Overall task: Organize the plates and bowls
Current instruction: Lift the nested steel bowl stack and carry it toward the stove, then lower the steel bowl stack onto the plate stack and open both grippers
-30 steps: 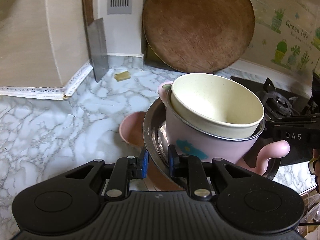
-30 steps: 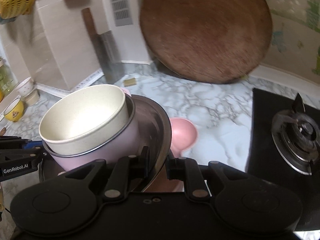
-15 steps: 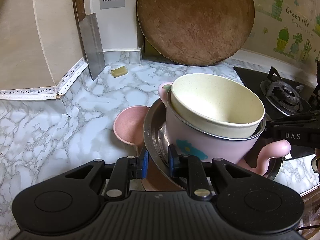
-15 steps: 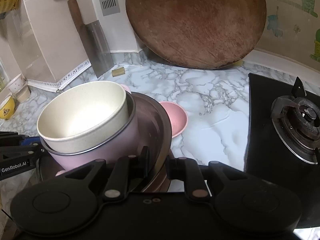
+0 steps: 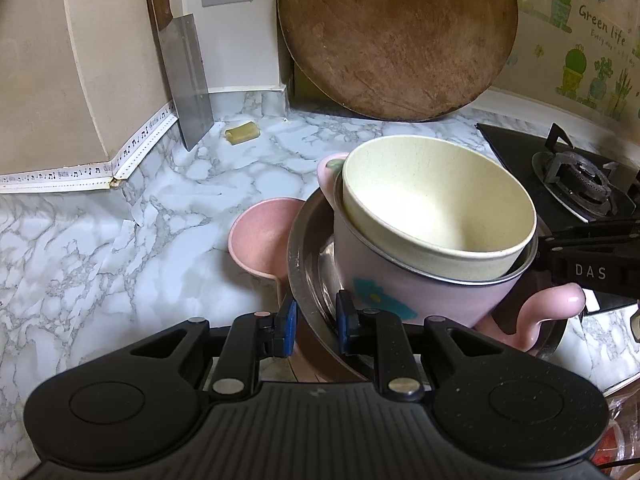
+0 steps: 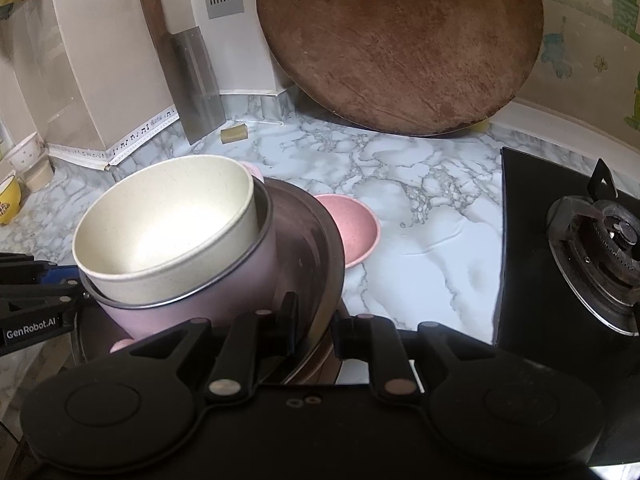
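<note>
Cream bowl point(image 5: 436, 208) nests in pink pot point(image 5: 420, 292), inside steel basin point(image 6: 316, 240).

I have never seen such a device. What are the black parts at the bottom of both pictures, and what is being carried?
The black parts are two hand-held claws; a person holds one in each hand. Each picture comes from a camera on one claw, looking forward along its fingers. The left claw and the right claw pinch opposite edges of a metal plate. On the plate stands a pink pot with a cream bowl inside it. Beyond it, on the marble counter, lies a small pink bowl. A round wooden board and a cleaver lean on the wall; a gas stove is on the right.
</note>
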{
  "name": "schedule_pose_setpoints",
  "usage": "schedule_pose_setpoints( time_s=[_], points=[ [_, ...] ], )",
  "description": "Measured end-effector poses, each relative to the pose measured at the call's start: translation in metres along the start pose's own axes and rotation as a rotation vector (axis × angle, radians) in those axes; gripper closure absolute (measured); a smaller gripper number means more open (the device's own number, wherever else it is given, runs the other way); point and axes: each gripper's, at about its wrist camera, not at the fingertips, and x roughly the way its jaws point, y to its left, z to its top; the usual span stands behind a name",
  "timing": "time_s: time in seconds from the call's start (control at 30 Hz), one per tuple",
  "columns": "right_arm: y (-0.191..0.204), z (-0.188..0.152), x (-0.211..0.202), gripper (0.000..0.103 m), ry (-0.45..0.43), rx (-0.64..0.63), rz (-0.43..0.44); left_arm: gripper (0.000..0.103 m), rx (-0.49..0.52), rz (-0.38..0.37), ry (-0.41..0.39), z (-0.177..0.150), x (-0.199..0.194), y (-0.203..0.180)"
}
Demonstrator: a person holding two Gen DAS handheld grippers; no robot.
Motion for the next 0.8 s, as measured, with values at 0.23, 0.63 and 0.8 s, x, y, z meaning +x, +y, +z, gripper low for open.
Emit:
schedule_pose_setpoints(
  time_s=[0.23,0.63,0.8],
  points=[
    [0.003,0.002,0.002,0.082,0.005,-0.01,-0.033,0.084,0.004,-0.003,0.011,0.0,0.001,0.0],
    [0.001,0.002,-0.001,0.069,0.021,0.015,-0.072,0.084,-0.002,-0.022,0.034,0.003,-0.002,0.003],
    [0.001,0.003,-0.013,0.063,0.001,0.022,-0.074,0.083,-0.004,-0.026,0.033,0.002,-0.008,0.005]
  ],
)
